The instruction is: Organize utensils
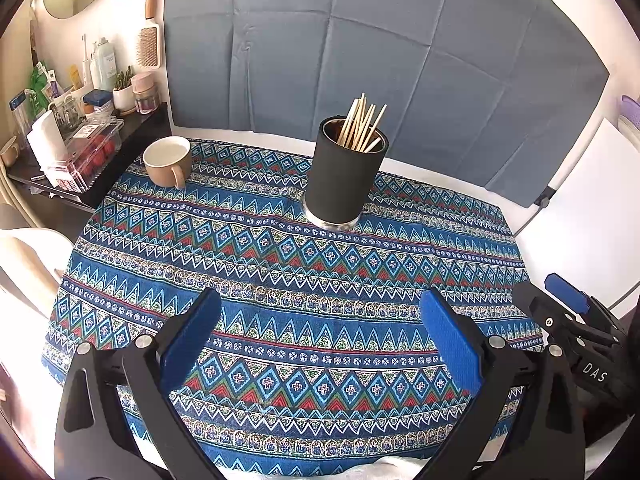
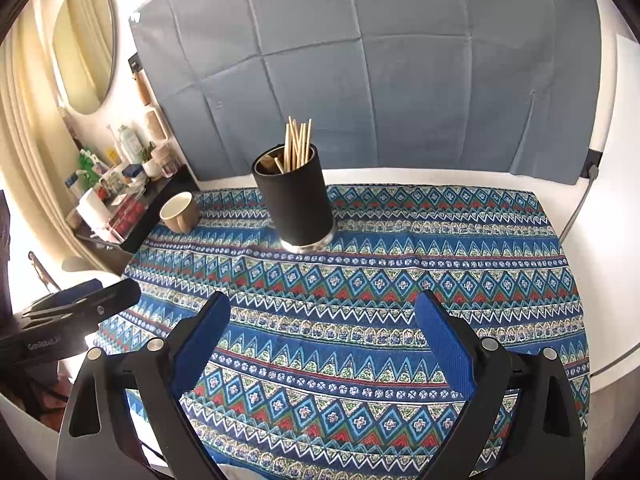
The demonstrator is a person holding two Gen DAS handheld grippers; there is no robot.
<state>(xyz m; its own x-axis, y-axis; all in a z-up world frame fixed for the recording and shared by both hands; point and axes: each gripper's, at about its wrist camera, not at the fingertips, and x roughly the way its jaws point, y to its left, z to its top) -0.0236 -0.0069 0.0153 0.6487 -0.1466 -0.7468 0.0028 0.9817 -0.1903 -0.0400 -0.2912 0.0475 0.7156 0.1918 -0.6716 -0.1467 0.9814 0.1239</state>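
Left wrist: patterned cloth w/ cup, grey backdrop.

White letters "DAS" stand on the black body of the right claw, at the right edge of the left wrist view. Grey lettering that looks like "GenRobot.AI" stands on the black body of the left claw, at the left edge of the right wrist view. The shelf bottles' labels are too small to read.

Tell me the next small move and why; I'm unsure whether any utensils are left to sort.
Probably ease both tools back: the left tool and right tool are open and empty, the chopsticks already stand in the black holder, and none lie on the patterned cloth.
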